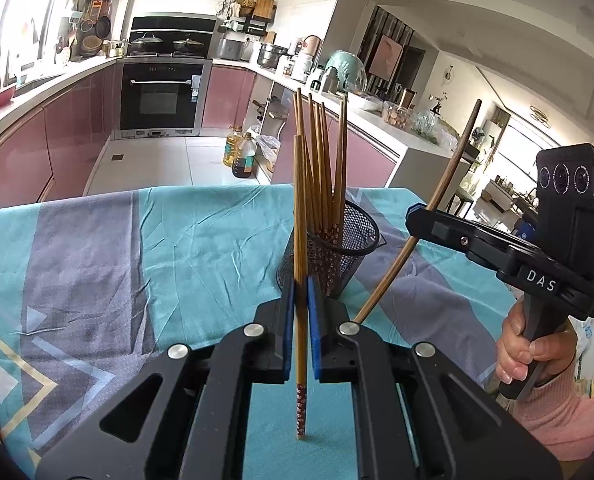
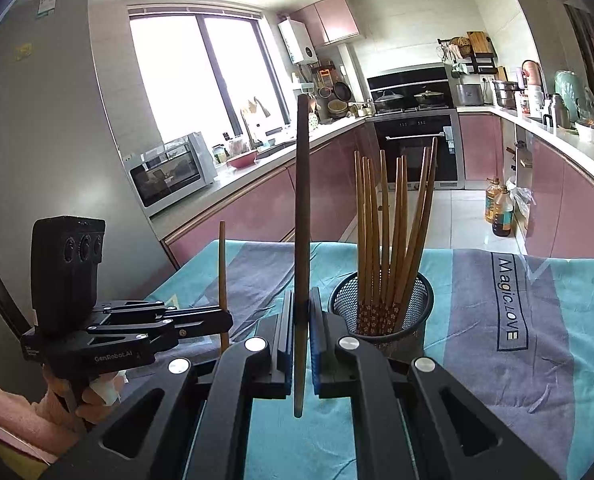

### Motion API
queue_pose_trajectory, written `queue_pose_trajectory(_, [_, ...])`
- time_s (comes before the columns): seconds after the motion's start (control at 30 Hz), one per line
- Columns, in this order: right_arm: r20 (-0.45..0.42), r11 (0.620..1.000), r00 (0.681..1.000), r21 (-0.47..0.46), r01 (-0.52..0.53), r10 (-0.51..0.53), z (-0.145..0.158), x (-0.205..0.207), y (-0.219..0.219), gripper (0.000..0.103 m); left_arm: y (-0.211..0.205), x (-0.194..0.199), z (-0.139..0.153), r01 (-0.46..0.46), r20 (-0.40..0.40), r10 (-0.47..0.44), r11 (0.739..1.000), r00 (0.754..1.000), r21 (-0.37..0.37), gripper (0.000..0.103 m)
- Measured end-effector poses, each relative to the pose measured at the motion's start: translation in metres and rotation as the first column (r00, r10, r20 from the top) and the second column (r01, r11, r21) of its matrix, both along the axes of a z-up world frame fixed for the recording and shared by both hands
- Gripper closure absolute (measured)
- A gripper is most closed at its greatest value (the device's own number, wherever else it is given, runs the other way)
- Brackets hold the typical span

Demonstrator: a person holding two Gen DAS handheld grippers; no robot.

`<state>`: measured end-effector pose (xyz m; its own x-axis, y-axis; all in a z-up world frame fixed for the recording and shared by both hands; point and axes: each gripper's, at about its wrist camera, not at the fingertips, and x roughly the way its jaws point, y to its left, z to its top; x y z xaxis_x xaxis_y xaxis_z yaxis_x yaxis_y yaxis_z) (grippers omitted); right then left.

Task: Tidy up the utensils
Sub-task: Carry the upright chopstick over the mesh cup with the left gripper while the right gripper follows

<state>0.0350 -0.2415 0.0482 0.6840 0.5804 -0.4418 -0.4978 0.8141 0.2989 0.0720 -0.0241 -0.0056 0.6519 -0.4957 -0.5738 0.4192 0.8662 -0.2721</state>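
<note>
In the left wrist view my left gripper (image 1: 301, 296) is shut on a light wooden chopstick (image 1: 300, 200). It stands upright with its patterned end pointing down over the cloth. Just behind it a black mesh cup (image 1: 349, 240) holds several matching chopsticks (image 1: 317, 160). My right gripper (image 1: 415, 214) is at the right, shut on a darker chopstick (image 1: 453, 168) that leans right. In the right wrist view the right gripper (image 2: 302, 308) pinches that dark chopstick (image 2: 302, 200) upright, left of the mesh cup (image 2: 381, 320). The left gripper (image 2: 227, 318) holds its chopstick (image 2: 221, 264) at the far left.
A teal and grey cloth (image 2: 497, 360) covers the table. Its far edge drops to a tiled floor where oil bottles (image 1: 241, 152) stand. Pink kitchen cabinets (image 1: 69, 132) and an oven (image 1: 161, 96) lie beyond. A hand in a pink sleeve (image 1: 517, 356) grips the right handle.
</note>
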Motion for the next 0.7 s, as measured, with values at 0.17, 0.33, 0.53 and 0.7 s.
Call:
queue_pose_trajectory(0.17, [0.006,1.0,1.0,0.0,0.001,-0.001,0.002,-0.001,0.0,0.097,0.001,-0.001,0.003,-0.001,0.01,0.001,1.0,1.0,-0.002,0.096])
queue_pose_trajectory(0.33, [0.008,1.0,1.0,0.0,0.002,-0.002,0.003,-0.001,0.001,0.097,0.001,-0.001,0.007,-0.002,0.019,0.002,1.0,1.0,-0.003,0.096])
queue_pose_trajectory(0.53, [0.008,1.0,1.0,0.0,0.004,-0.004,0.003,0.0,0.001,0.097,0.002,-0.003,0.011,-0.001,0.028,0.001,1.0,1.0,-0.006,0.096])
queue_pose_trajectory(0.7, [0.013,1.0,1.0,0.001,0.008,-0.008,0.007,0.0,0.001,0.097,0.002,-0.003,0.015,0.0,0.037,0.001,1.0,0.999,-0.008,0.096])
